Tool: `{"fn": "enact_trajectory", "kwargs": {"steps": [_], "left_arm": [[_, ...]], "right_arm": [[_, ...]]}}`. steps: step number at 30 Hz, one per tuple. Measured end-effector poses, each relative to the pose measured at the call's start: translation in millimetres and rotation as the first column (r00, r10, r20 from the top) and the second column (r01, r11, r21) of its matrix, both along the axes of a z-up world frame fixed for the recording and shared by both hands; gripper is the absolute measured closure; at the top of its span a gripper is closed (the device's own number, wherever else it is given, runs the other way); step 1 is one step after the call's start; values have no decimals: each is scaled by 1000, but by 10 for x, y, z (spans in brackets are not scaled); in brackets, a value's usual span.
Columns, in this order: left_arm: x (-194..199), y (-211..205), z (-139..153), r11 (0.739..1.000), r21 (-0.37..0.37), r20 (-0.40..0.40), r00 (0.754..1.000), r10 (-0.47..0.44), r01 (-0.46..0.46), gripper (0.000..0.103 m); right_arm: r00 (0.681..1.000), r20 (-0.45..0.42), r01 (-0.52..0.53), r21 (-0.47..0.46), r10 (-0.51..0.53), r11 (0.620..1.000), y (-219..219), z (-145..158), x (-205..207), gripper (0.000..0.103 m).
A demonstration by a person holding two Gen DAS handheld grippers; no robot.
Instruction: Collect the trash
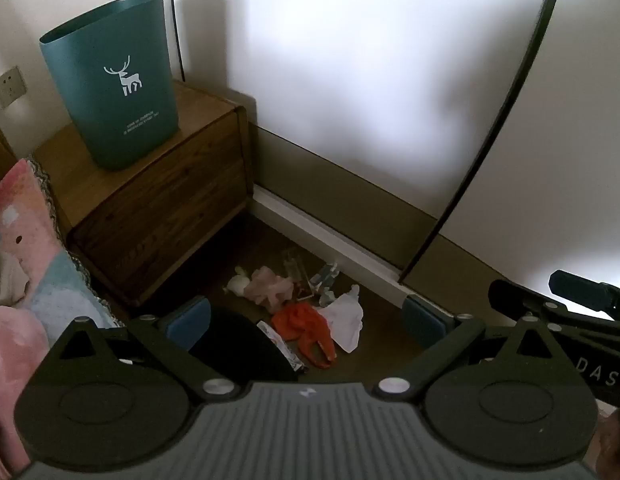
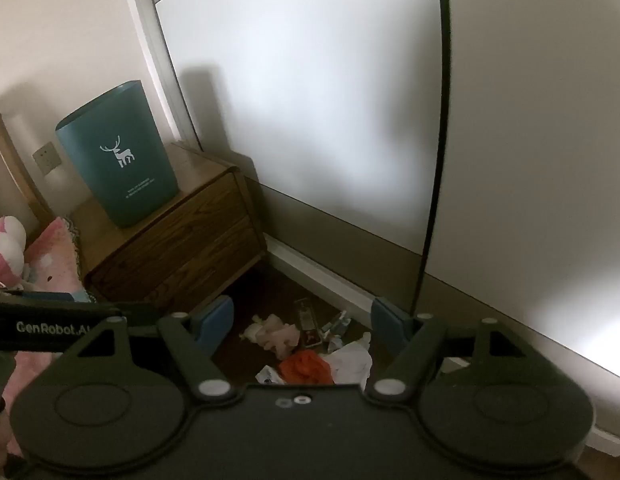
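A: Where is the trash lying, relative to the wooden nightstand (image 1: 158,216)?

B: The trash pile (image 1: 306,308) is lying on the dark floor just in front of the nightstand's lower corner, near the white baseboard. An orange plastic bag (image 1: 310,332) is sitting at the side of the pile away from the nightstand, with white crumpled paper (image 1: 346,320) touching it. The green bin (image 1: 110,84) is standing upright on top of the nightstand.

A: And what are the grippers doing?

B: The left gripper (image 1: 310,320) is hanging above the pile with its jaws spread fully and nothing between them. The right gripper (image 2: 302,330) is also standing wide open and empty, well above the floor.

A: What is risking to go wrong?

B: Probably the thin bag is slipping from the pads, or two pieces are coming up together and one is dropping. Also the bin is standing high, so a careless reach may be tipping it off the nightstand.
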State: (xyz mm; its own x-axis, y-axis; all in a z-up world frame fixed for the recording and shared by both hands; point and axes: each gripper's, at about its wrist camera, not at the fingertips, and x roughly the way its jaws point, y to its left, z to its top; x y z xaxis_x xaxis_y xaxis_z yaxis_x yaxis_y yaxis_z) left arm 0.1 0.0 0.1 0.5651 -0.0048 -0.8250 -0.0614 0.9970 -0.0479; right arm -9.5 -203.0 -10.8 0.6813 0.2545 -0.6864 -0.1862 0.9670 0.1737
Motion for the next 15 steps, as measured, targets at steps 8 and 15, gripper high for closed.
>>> {"fn": "enact_trajectory", "kwargs": {"steps": [8,15], "left_arm": [[-3,19,-43,1000,-13,-14,1000,6,-6,0],[-34,-93,-106,1000,-14,-14,1000,16,-16,0]], "right_arm": [[1000,-20,11,8,-11,1000,-24,-8,38,27],[999,-36,11,-9,-12,1000,14,26,89,27]]}}
